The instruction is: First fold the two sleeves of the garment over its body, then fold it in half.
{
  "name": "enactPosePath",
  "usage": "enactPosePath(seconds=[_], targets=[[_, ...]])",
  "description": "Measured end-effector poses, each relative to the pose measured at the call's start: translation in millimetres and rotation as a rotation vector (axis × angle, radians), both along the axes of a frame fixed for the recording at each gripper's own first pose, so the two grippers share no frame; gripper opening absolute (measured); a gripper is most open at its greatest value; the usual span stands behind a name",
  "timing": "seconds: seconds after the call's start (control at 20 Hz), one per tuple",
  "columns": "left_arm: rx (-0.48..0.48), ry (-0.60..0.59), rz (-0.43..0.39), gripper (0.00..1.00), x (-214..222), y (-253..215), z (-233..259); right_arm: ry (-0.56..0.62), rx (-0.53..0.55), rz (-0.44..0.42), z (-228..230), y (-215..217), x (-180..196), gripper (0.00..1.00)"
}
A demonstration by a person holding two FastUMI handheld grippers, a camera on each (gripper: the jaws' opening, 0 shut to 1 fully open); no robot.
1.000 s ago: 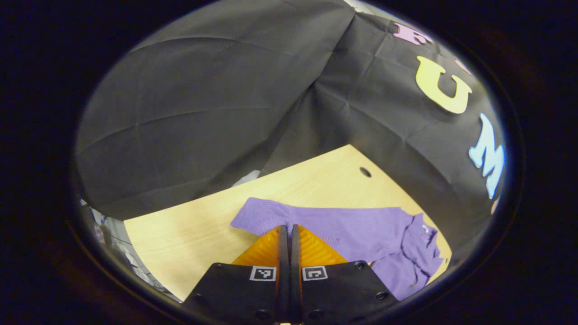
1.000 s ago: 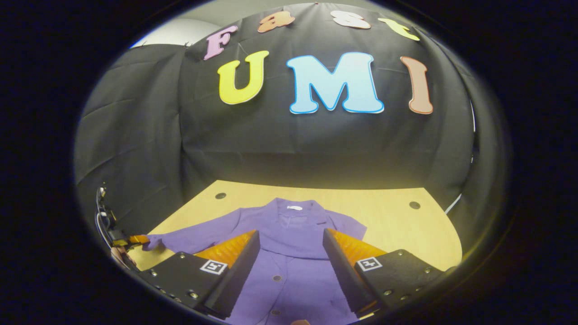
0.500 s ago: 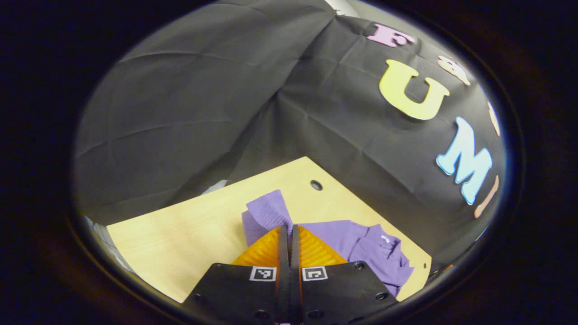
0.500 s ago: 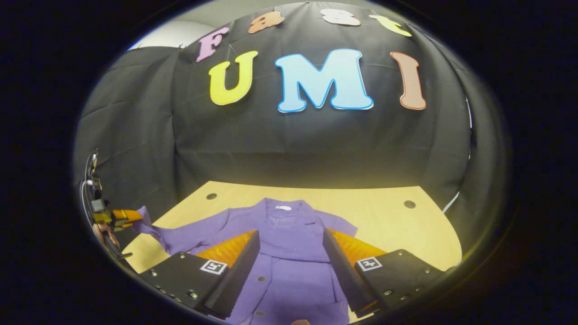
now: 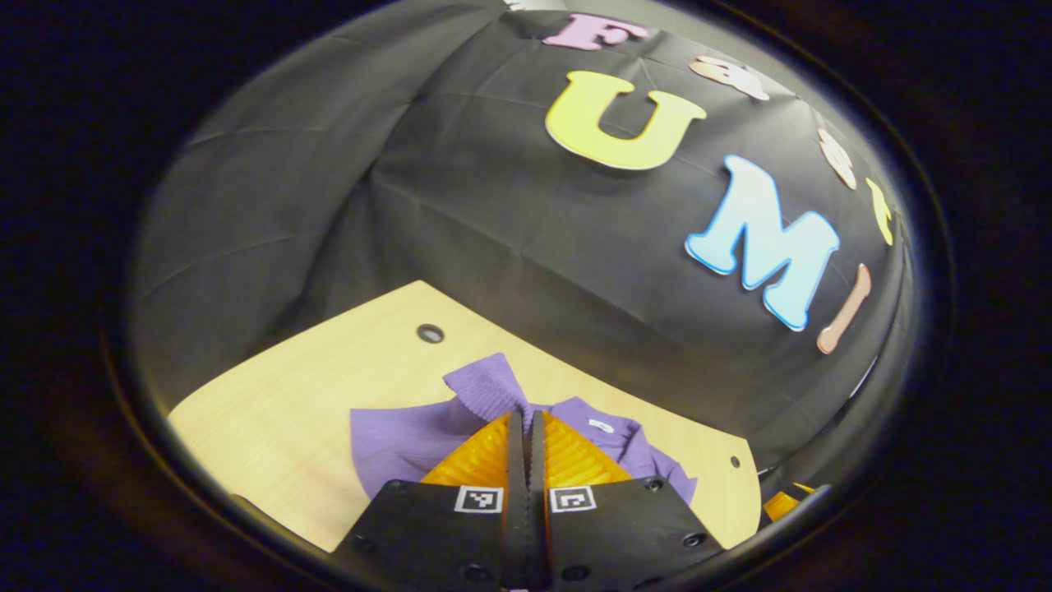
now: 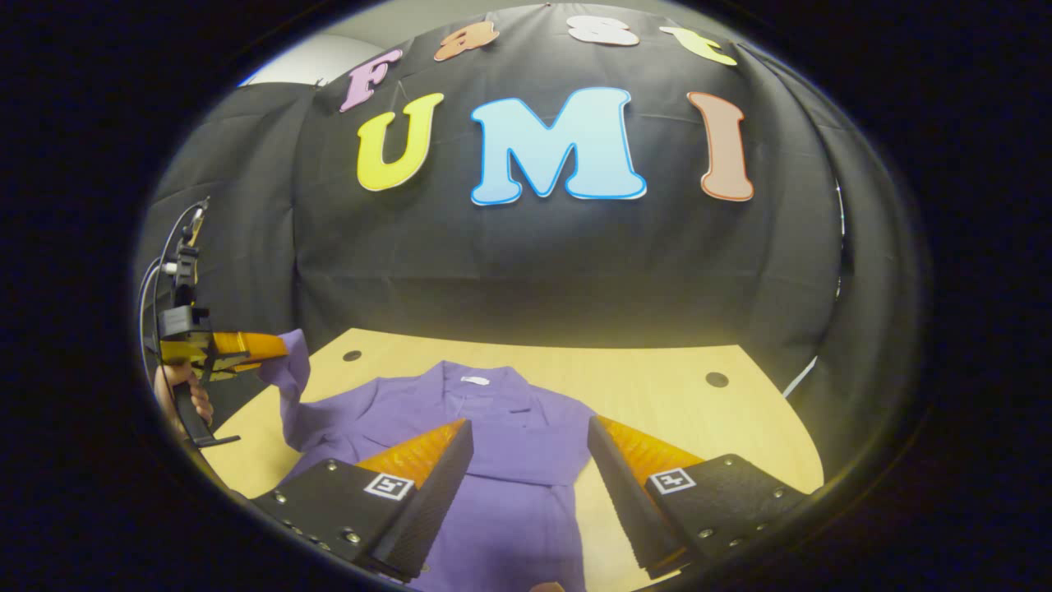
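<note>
The purple garment (image 6: 493, 460) lies face up on the light wooden counter (image 6: 723, 427), collar toward the booth wall and hem toward the viewer, so its long axis runs from near edge to far edge in the right gripper view. The left claw (image 6: 275, 347) is clenched on the cuff of the sleeve (image 6: 292, 386) on its own side and holds it raised clear of the counter, with the sleeve hanging from the cuff down to the shoulder. In the left gripper view the same claw (image 5: 526, 427) shows both fingers pressed together with the ribbed cuff (image 5: 485, 382) protruding just beyond the tips, and the collar and body (image 5: 608, 440) lie beyond and to the right of it. The deciding relation is therefore this: the garment's body lies to the right of the left claw, across the long axis, so in my judgement the sleeve must be carried sideways over the chest, not along the length. The right claw (image 6: 530, 432) is released, its jaws standing wide apart above the garment's middle, gripping nothing. It is the nearer one to the other sleeve, whose position I cannot make out clearly. The first sleeve fold appears to be in hand and not yet laid down; the second sleeve and the halving fold remain undone.
</note>
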State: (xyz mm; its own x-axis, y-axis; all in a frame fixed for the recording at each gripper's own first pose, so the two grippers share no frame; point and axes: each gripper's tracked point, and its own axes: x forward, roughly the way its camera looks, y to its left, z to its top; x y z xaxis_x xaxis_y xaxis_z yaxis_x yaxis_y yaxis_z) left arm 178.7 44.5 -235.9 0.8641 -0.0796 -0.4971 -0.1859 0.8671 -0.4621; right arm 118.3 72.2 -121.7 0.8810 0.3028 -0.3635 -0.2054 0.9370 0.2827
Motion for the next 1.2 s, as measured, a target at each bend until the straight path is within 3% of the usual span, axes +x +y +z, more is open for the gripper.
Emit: enactPosePath(seconds=[0.15,0.45,0.8,1.2], targets=[[-0.043,-0.036,-0.043,0.06,25,-43,4,0.007,-0.020,-0.015,-8,-11,-1,0.88],[-0.021,-0.011,-0.175,0.06,39,-120,-16,0.045,-0.030,-0.022,-27,-22,-8,0.89],[-0.010,0.018,-0.328,0.06,38,-201,-34,0.068,-0.022,-0.059,-40,-37,-13,0.89],[0.070,0.085,-0.506,0.06,26,-278,-71,0.094,-0.014,-0.090,-49,-54,-32,0.89]])
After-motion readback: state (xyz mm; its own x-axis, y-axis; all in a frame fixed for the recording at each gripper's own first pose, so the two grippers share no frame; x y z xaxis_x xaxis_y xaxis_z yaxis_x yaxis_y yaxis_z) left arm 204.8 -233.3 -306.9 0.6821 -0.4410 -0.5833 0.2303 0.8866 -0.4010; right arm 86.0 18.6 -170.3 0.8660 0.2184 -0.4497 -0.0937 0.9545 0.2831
